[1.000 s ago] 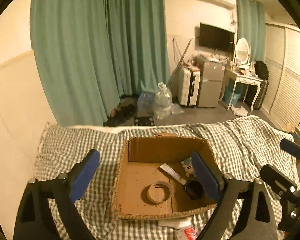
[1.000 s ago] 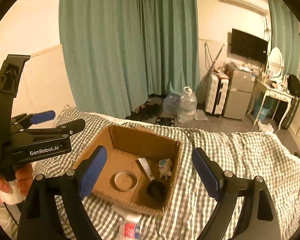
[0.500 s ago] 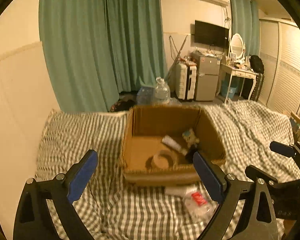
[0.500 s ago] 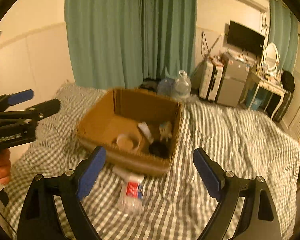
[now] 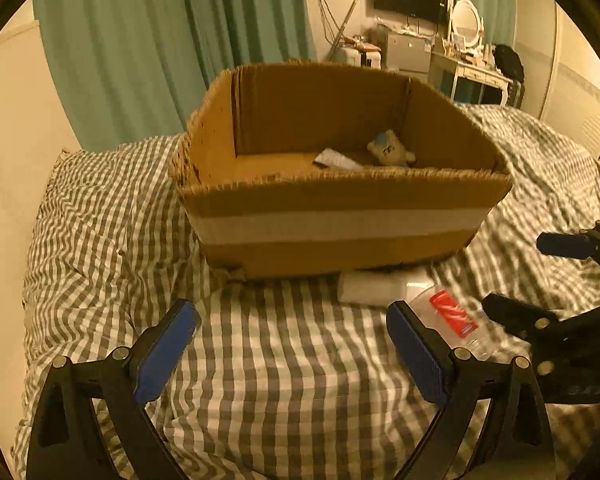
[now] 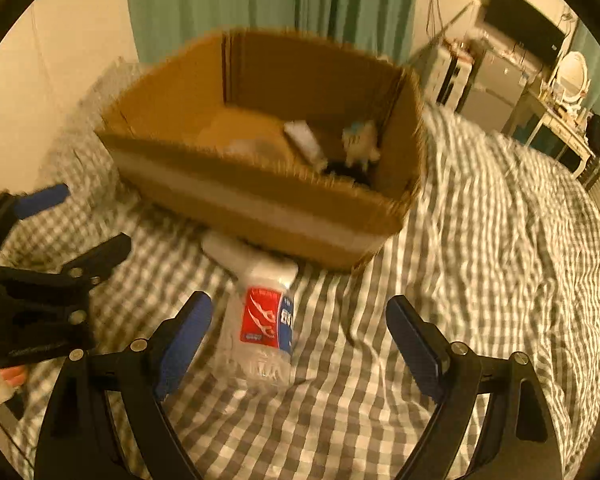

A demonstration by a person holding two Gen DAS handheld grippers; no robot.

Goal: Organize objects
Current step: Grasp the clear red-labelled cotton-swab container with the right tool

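An open cardboard box (image 5: 340,224) (image 6: 260,204) stands on the checked bed cover. Inside it lie a small plush toy (image 5: 390,154) (image 6: 362,144) and a white tube (image 5: 336,159) (image 6: 304,138). In front of the box lies a clear plastic bottle with a red label (image 6: 266,320) (image 5: 452,318), next to a white packet (image 5: 374,288) (image 6: 224,246). My right gripper (image 6: 298,344) is open, low over the bed, with the bottle between its fingers. My left gripper (image 5: 292,350) is open and empty, left of the bottle.
The bed cover (image 5: 100,240) spreads around the box, with a wall on the left. Green curtains (image 5: 160,40) hang behind. A fridge, a TV and a dressing table (image 5: 472,68) stand at the far right of the room.
Both grippers have dropped down toward the bed in front of the box. The bottle now lies between the right gripper's fingers. Both stay open.
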